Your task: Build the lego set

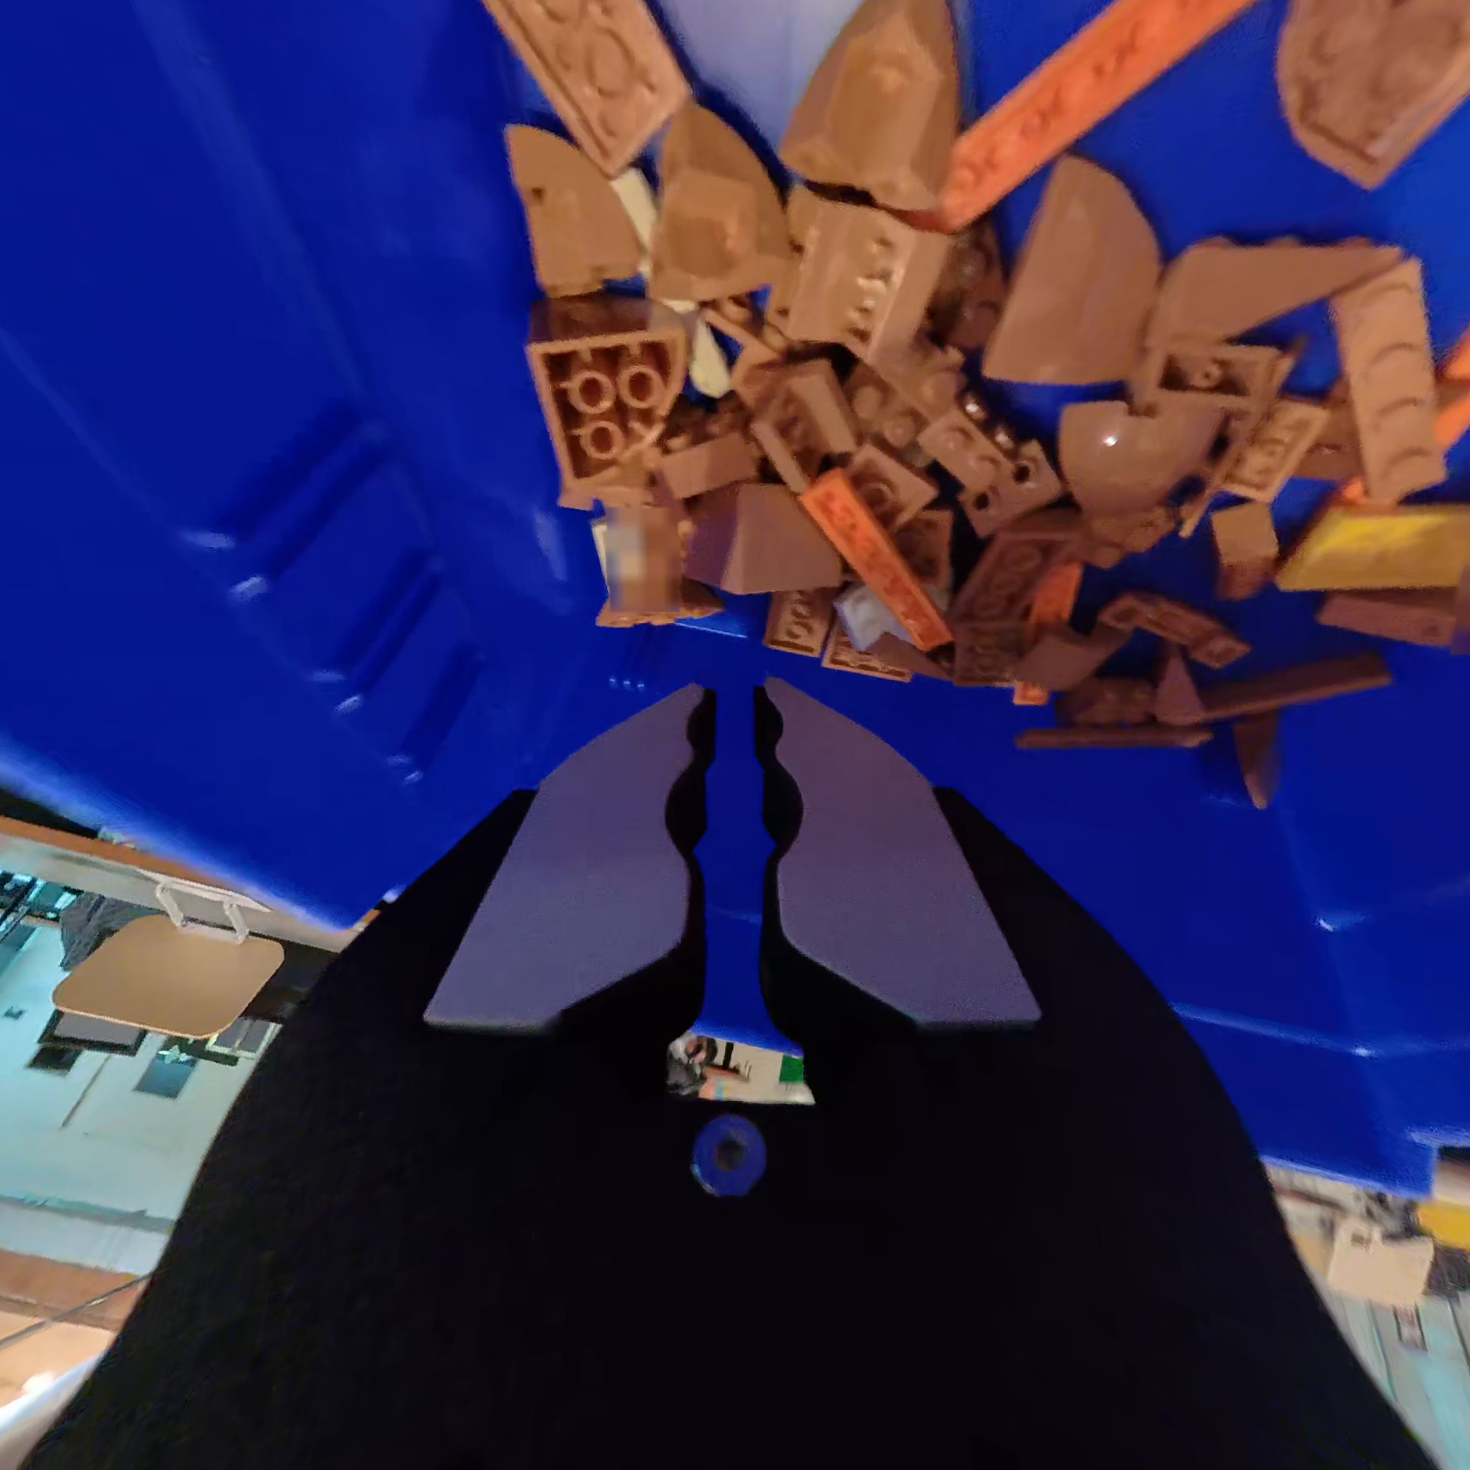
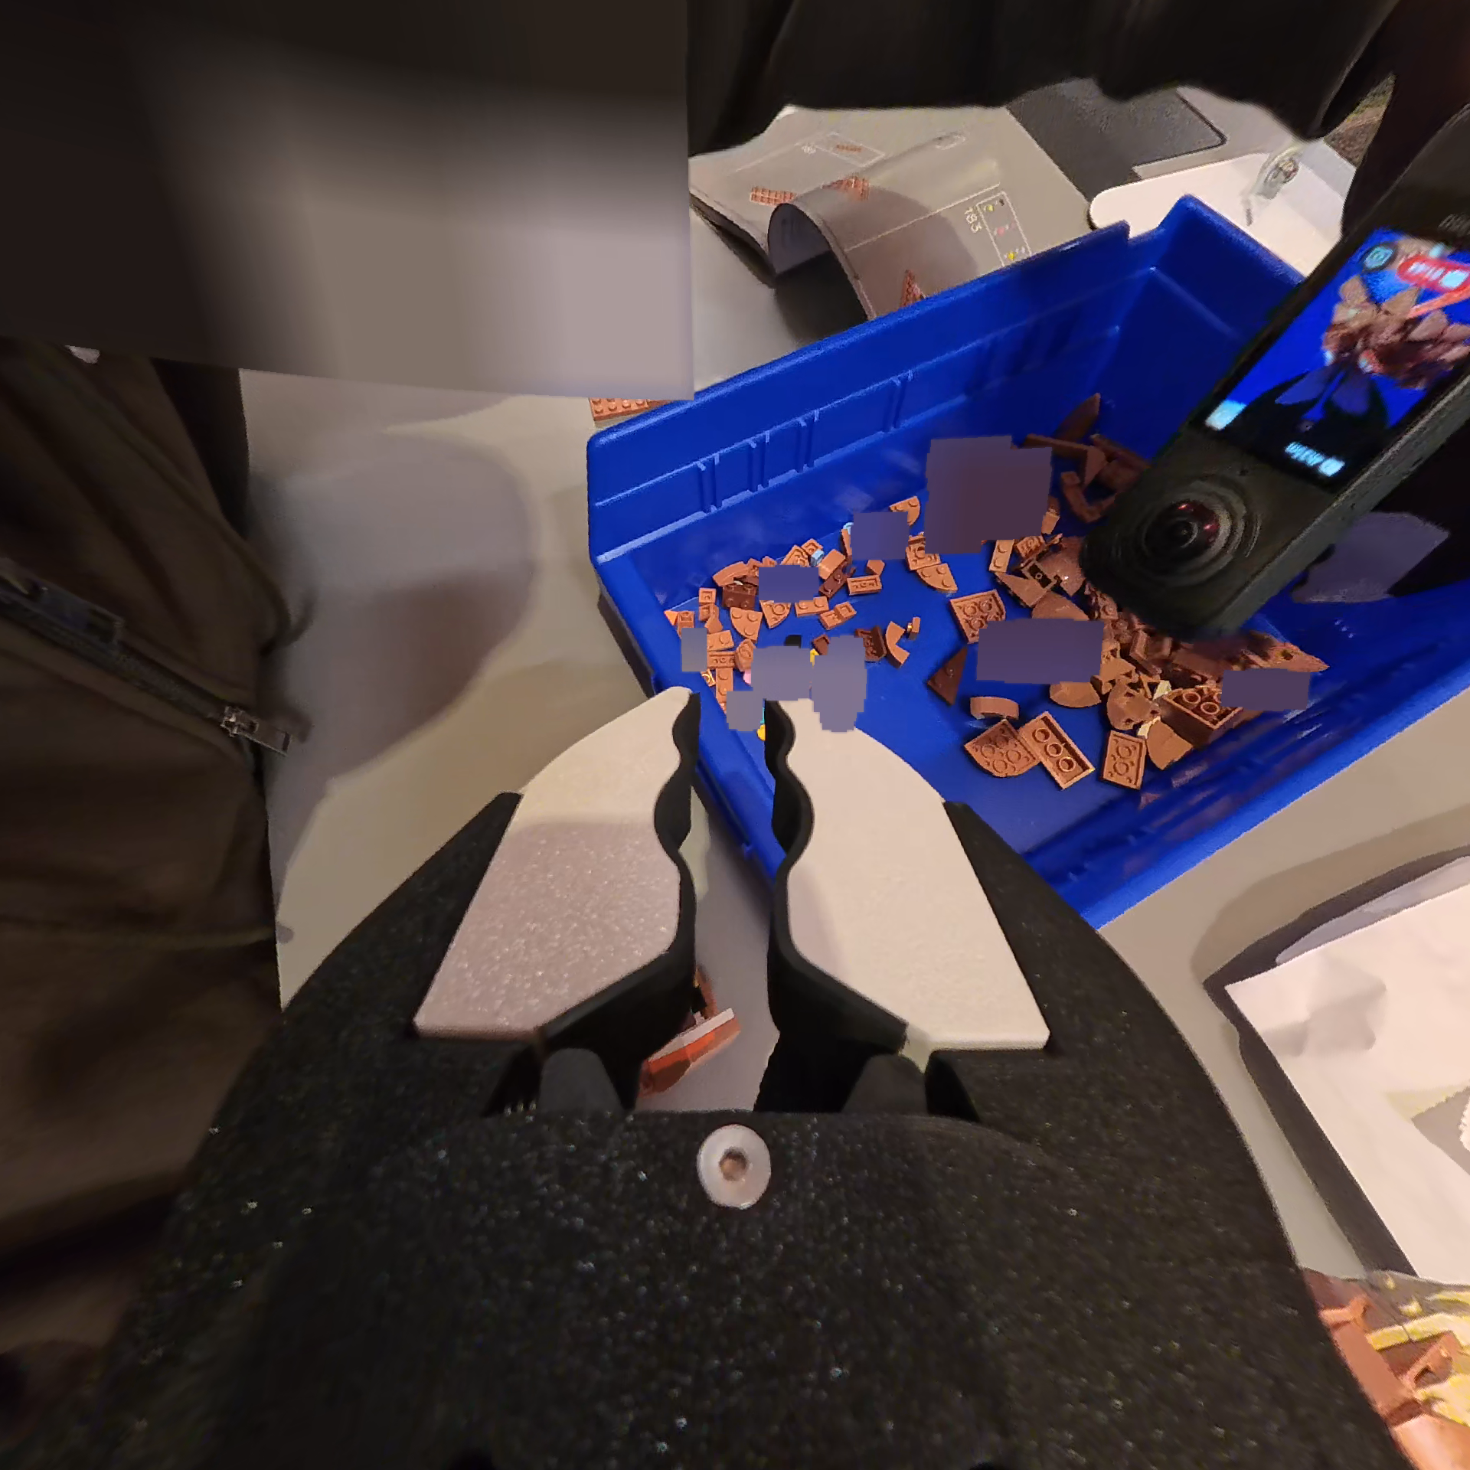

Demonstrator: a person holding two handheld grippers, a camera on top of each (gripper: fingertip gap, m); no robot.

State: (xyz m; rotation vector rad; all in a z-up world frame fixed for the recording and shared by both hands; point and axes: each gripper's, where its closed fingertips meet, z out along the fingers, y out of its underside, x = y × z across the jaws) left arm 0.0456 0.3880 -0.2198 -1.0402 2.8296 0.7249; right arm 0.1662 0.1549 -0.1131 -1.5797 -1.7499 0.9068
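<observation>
While the left hand-held gripper [image 1: 736, 700] hangs inside the blue bin [image 1: 239, 398] with its jaws a narrow slot apart and nothing between them, the step in hand looks like picking one piece from the brown lego pile [image 1: 915, 414] that fills the upper centre and right of the left wrist view. To do it well, I would single out a piece at the pile's edge, such as the upturned wedge brick [image 1: 608, 398] at the pile's left, and widen the jaws first. An orange plate [image 1: 875, 557] lies half buried just above the fingertips, its long axis running from upper left to lower right; closing across its short sides would suit it best.

In the right wrist view the right hand-held gripper [image 2: 732, 716] hovers over the bin's near corner above the grey counter [image 2: 445, 573], jaws slightly parted and empty. An instruction booklet [image 2: 891, 199] lies open beyond the bin.
</observation>
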